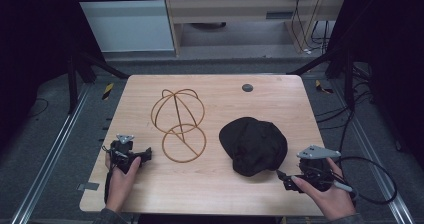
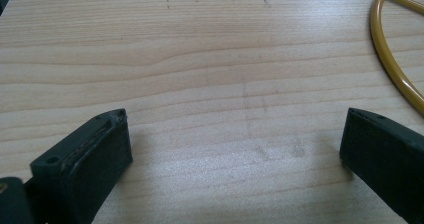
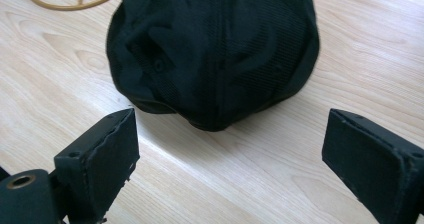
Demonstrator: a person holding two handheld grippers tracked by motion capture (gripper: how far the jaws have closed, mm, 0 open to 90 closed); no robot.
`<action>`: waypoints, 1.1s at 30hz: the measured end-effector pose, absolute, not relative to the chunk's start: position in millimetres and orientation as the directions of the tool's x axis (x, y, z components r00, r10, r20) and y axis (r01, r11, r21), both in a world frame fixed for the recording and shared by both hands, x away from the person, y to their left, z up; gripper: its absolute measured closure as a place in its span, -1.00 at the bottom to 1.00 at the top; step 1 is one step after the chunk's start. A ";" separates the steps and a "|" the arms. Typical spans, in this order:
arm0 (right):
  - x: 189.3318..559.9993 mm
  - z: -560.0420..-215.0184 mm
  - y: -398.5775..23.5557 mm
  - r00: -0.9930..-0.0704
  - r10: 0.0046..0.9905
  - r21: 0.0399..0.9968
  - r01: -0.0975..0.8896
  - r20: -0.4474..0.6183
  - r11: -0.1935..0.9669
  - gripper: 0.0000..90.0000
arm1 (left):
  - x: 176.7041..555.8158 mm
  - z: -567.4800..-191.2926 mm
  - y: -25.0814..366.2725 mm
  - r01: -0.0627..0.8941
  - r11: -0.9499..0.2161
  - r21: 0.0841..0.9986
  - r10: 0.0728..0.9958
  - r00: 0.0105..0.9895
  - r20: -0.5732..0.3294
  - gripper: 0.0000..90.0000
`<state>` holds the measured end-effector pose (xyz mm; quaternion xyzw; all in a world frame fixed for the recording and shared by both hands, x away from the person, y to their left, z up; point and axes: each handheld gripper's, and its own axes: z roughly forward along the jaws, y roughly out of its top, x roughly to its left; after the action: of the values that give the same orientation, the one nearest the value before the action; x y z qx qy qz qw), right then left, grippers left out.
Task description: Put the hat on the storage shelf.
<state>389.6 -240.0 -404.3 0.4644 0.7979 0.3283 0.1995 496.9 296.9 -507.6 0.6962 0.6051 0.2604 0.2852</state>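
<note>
The black cap [image 1: 253,145] lies crown-up on the surface [image 1: 210,184], beside the wire stand [image 1: 178,125]. The right tongs [image 3: 227,149] sit spread just before its edge, apparently lined up to grip; the left tongs [image 2: 235,144] rest spread, empty, near the stand's base.

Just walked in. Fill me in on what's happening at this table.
A person holds a gripper in each hand at a wooden table. Nothing is gripped. The right gripper, jaws open, points at a black cap lying just ahead of it. The left gripper, also open, sits over bare wood beside a gold wire hat stand.
</note>
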 end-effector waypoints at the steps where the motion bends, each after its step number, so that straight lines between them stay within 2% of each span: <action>1: 390.6 -403.4 -238.4 -0.492 0.871 0.709 0.615 0.003 0.345 -0.82 | 496.8 -507.6 297.0 0.694 -0.105 0.712 0.991 0.132 0.018 -1.00; 15: 427.9 -385.3 -218.0 -0.528 0.849 0.692 0.620 0.018 0.371 -0.82 | 495.0 -507.7 295.5 0.696 -0.090 0.713 0.994 0.111 0.018 -1.00; 24: 468.7 -380.1 -189.0 -0.548 0.836 0.618 0.655 -0.006 0.434 -0.82 | 495.1 -507.8 295.4 0.695 -0.089 0.713 0.994 0.110 0.016 -1.00; 33: 491.1 -394.0 -189.3 -0.553 0.832 0.547 0.707 0.032 0.449 -0.62 | 495.4 -507.7 295.1 0.696 -0.087 0.713 0.994 0.106 0.018 -1.00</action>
<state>491.1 -189.3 -394.0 0.4568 0.8424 0.2588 0.1212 495.4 295.1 -507.7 0.6883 0.6139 0.2645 0.2818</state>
